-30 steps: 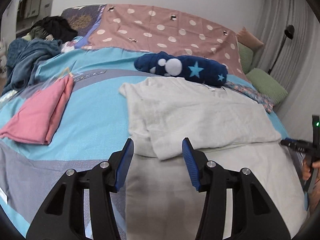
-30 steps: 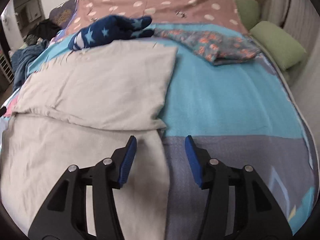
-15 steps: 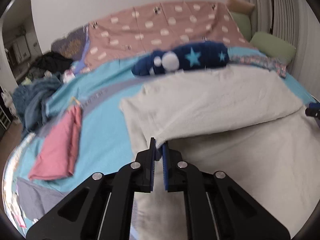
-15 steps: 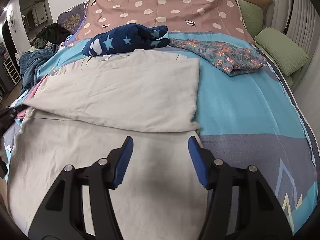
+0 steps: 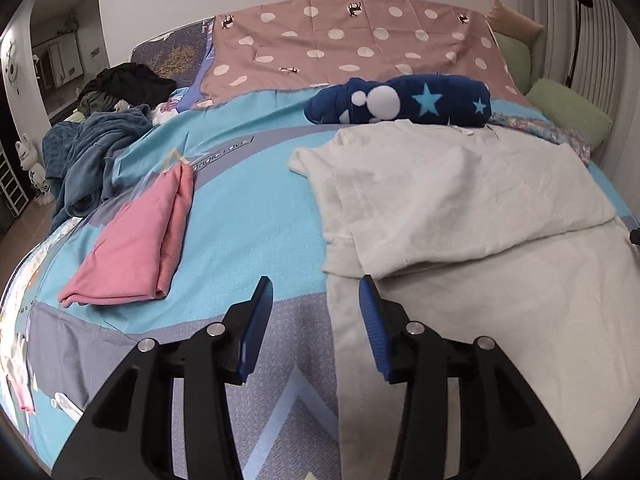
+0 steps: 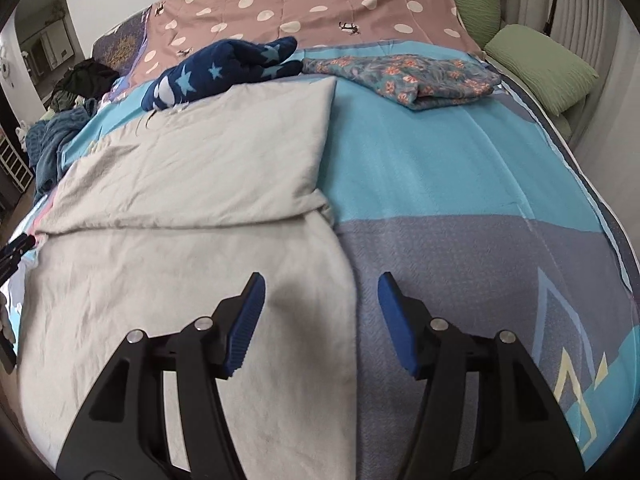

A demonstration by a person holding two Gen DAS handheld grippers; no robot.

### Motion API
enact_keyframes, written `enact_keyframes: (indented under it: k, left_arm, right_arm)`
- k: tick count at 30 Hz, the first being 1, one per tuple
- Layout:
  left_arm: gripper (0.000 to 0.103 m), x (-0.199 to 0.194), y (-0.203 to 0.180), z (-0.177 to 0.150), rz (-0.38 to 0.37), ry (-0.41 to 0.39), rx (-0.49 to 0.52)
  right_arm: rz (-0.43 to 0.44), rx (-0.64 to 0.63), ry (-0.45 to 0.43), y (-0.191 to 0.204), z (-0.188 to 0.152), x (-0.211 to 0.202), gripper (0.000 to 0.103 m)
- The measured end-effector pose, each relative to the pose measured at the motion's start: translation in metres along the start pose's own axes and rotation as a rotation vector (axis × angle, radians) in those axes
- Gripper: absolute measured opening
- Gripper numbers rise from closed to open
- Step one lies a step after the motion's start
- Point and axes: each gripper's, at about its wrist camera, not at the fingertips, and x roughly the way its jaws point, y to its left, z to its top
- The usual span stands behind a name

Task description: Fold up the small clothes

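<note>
An off-white garment [image 5: 460, 184] lies flat on the bed, its upper part folded down over the lower part [image 6: 180, 300]. My left gripper [image 5: 316, 292] hovers at the garment's left edge, just short of the folded flap's corner. Its jaws are opening and no cloth is pressed between them. My right gripper [image 6: 320, 292] straddles the garment's right edge. Its jaws are also opening, and the edge lies below the gap, not gripped.
A folded pink garment [image 5: 136, 240] lies to the left. A navy star-patterned piece [image 5: 400, 100] sits behind the off-white garment, beside a floral garment [image 6: 420, 76]. Further off are a blue blanket heap [image 5: 88, 152] at far left and green pillows [image 6: 536, 64] at the right edge.
The left gripper was open, closed at the flap's corner half a second ago, and now stands open again, drawn back a little. The right gripper has widened slightly and shifted over the garment's right edge.
</note>
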Motion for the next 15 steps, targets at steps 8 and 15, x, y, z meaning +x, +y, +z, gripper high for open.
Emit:
enact_keyframes:
  k: [8,15]
  left_arm:
    - [0.047,0.05,0.004,0.058,-0.162,0.036,-0.174]
    - [0.004,0.074,-0.029,0.075,-0.054,0.007,-0.02]
  right_arm:
    - [-0.007,-0.016,-0.005,0.023,0.048,0.027,0.064]
    - [-0.082,0.034,0.009,-0.001,0.065,0.074,0.003]
